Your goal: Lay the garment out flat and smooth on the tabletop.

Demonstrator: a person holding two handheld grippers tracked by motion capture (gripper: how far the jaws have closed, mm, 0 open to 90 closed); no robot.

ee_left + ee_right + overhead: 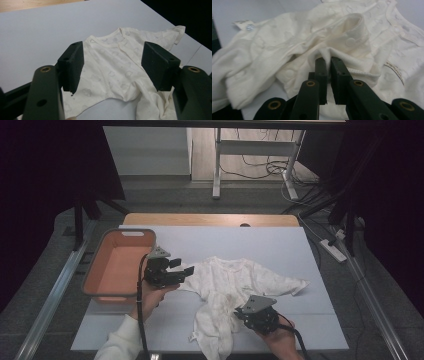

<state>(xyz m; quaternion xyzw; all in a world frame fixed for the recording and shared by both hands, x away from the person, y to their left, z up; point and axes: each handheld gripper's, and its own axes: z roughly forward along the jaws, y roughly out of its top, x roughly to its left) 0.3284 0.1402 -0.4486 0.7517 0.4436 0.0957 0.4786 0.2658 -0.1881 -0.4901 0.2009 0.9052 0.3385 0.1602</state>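
A cream baby garment (240, 277) lies crumpled on the white table cover, sleeves spread, legs bunched toward the front edge. My left gripper (182, 266) hovers at the garment's left sleeve, jaws wide apart. In the left gripper view the garment (110, 75) lies below the open left gripper (112, 66), and the pads (73, 63) touch nothing. My right gripper (240, 312) sits at the garment's lower part near the front. In the right gripper view the right gripper (329, 62) is shut on a raised fold of the garment (287, 50).
An orange basket (131, 233) with a grey rim stands at the table's left side, beside the left hand. The white cover (280, 245) ends at a wooden strip (210, 219) along the back. A power strip (334, 249) lies on the floor to the right.
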